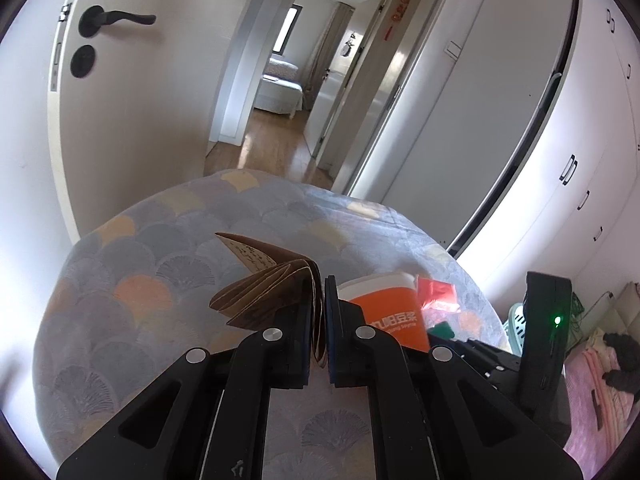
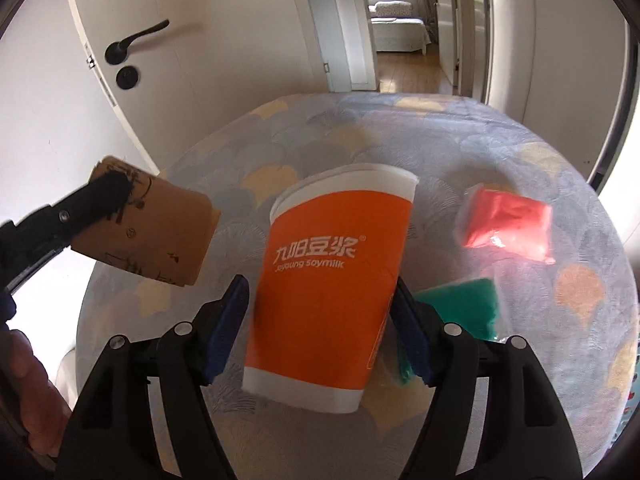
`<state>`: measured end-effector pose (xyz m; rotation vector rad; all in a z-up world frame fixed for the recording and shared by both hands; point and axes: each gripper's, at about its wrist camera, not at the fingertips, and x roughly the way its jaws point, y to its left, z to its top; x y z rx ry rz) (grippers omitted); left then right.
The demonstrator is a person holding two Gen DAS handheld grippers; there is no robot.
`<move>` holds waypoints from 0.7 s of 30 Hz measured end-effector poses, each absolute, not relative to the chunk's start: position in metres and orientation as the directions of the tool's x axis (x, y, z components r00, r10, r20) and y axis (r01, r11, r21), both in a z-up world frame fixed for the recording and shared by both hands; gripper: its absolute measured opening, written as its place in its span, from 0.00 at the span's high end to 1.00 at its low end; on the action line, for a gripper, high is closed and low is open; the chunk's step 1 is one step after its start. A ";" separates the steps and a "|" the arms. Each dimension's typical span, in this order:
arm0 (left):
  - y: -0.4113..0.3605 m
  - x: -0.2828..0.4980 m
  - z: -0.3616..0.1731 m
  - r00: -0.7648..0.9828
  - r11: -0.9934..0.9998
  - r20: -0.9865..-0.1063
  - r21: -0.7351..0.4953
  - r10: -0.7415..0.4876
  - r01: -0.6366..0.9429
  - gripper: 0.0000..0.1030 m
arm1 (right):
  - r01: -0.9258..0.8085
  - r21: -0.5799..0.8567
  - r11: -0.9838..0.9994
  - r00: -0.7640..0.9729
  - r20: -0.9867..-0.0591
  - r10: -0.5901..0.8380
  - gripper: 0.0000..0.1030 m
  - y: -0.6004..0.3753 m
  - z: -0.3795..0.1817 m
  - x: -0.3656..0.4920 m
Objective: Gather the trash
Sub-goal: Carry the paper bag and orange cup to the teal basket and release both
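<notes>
While my left gripper (image 1: 323, 312) stays out of this reckoning as a free tool, it is busy: in the left wrist view its jaws are pinched tight on one brown paper bag (image 1: 264, 280), folded flat, the folds fanning out to the left above the bedspread (image 1: 132, 280). I judge the bag light and limp, and the clamp across its folded edge suits it. Just right of my fingers I see one orange cup (image 1: 390, 312), and beyond it one red packet (image 1: 436, 294). A sliver of something green (image 1: 442, 328) shows below the packet; I cannot tell more from here. My right gripper's body (image 1: 546, 340) stands at the right edge.

In the right wrist view my right gripper (image 2: 322, 324) has its jaws wide, one on each side of the cup (image 2: 332, 268), which lies on its side with its white rim pointing away from me. The right pad looks to be at the cup wall, the left pad stands apart from it, so nothing is held yet. I judge the cup empty paper: light, thin-walled, easy to crush and apt to roll. I would take it across the middle of the body, gently. Counted here: one cup, one red packet (image 2: 508, 222), one green packet (image 2: 464, 304), both soft plastic and probably slippery, plus the bag (image 2: 160, 224) in my left gripper (image 2: 108, 188).
</notes>
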<state>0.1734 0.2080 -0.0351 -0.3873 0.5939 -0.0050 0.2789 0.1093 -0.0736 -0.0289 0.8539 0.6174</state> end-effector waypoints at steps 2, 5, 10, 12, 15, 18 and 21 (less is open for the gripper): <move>0.207 0.173 -0.034 0.831 0.930 -0.544 -0.353 -0.111 -0.107 0.96 | -0.530 0.199 0.824 0.507 -0.705 0.496 0.39 0.109 -0.074 0.275; 0.205 0.173 -0.032 0.831 0.932 -0.545 -0.346 -0.107 -0.107 0.96 | -0.542 0.212 0.813 0.501 -0.695 0.515 0.40 0.102 -0.070 0.268; 0.196 0.174 -0.027 0.835 0.935 -0.537 -0.345 -0.120 -0.088 0.96 | -0.538 0.223 0.813 0.531 -0.660 0.532 0.41 0.083 -0.052 0.256; 0.189 0.174 -0.023 0.837 0.938 -0.532 -0.339 -0.127 -0.073 0.96 | -0.531 0.219 0.819 0.554 -0.642 0.531 0.41 0.074 -0.044 0.250; 0.178 0.172 -0.017 0.841 0.944 -0.522 -0.327 -0.140 -0.046 0.96 | -0.501 0.198 0.843 0.607 -0.613 0.505 0.41 0.055 -0.030 0.244; 0.161 0.174 -0.013 0.838 0.949 -0.519 -0.316 -0.166 -0.008 0.96 | -0.463 0.203 0.863 0.641 -0.595 0.485 0.41 0.034 -0.018 0.242; 0.142 0.178 -0.012 0.831 0.955 -0.523 -0.296 -0.189 0.031 0.96 | -0.414 0.207 0.886 0.676 -0.582 0.452 0.41 0.009 -0.008 0.240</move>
